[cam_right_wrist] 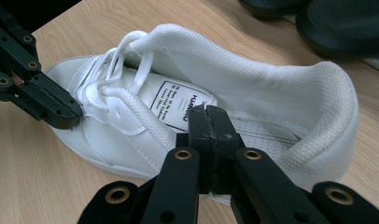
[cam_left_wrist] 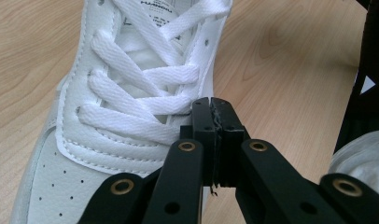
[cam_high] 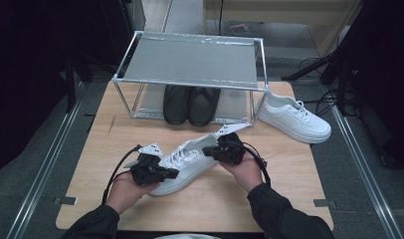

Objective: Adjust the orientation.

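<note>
Small print on the white sneaker's tongue label [cam_right_wrist: 178,105] is illegible

Sneaker [cam_high: 182,167] before rack [cam_high: 190,62] (shoes [cam_high: 191,104] inside)

We find open table [cam_high: 289,199] in front of and to either side of the white sneaker [cam_high: 182,169], which lies between both tools. Behind it, the metal rack [cam_high: 190,64] blocks the far half of the table; its lower level is occupied by the black shoes [cam_high: 191,104]. A second white sneaker [cam_high: 294,117] obstructs the far right, just beside the rack.
</note>
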### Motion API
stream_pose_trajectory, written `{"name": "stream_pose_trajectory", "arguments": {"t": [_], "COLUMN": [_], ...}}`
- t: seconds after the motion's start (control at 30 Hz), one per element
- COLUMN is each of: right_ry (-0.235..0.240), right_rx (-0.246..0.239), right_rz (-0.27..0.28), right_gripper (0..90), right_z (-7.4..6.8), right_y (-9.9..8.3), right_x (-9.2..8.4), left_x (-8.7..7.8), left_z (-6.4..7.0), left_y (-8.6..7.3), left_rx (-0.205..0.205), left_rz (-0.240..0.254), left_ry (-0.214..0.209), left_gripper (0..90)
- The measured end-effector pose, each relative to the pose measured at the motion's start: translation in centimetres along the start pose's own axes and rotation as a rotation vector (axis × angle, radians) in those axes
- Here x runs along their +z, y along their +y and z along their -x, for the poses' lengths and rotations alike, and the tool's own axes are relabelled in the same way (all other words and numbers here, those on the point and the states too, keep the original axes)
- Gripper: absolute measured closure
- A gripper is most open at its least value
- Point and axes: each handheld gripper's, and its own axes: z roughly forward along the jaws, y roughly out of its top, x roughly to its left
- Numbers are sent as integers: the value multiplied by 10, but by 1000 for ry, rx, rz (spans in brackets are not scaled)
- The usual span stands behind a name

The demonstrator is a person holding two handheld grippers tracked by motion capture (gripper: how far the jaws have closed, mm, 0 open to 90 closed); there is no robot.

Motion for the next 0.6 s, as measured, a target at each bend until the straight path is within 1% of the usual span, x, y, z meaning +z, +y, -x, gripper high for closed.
{"name": "stream_pose_trajectory", "arguments": {"t": [0.07, 0.17, 0.27, 0.33, 0.47, 0.5, 0.53, 0.6], "right_ry": [-1, 0, 7, 2, 9, 12, 15, 18], "right_rx": [3, 7, 9, 6, 5, 1, 5, -3], "right_rz": [-1, -8, -12, -14, -18, -19, -24, -28], "right_gripper": [900, 900, 900, 900, 900, 900, 900, 900], "right_z": [0, -1, -2, -3, -5, -6, -7, -10], "right_y": [0, -1, -2, -3, -5, -6, -6, -8], "right_x": [-1, -1, -3, -4, -5, -5, -6, -7], "left_x": [0, 0, 0, 0, -2, -2, -3, -3], "left_z": [-1, -3, -5, -6, -9, -10, -11, -14], "left_y": [0, 1, 1, 2, 3, 3, 4, 4], "left_rx": [2, 11, 7, 8, 1, 5, 3, 2], "left_rz": [-2, -3, -5, -12, -14, -16, -15, -17], "left_ry": [-7, -7, -12, -14, -7, -4, -2, -2], "left_gripper": [900, 900, 900, 900, 899, 899, 898, 897]}}
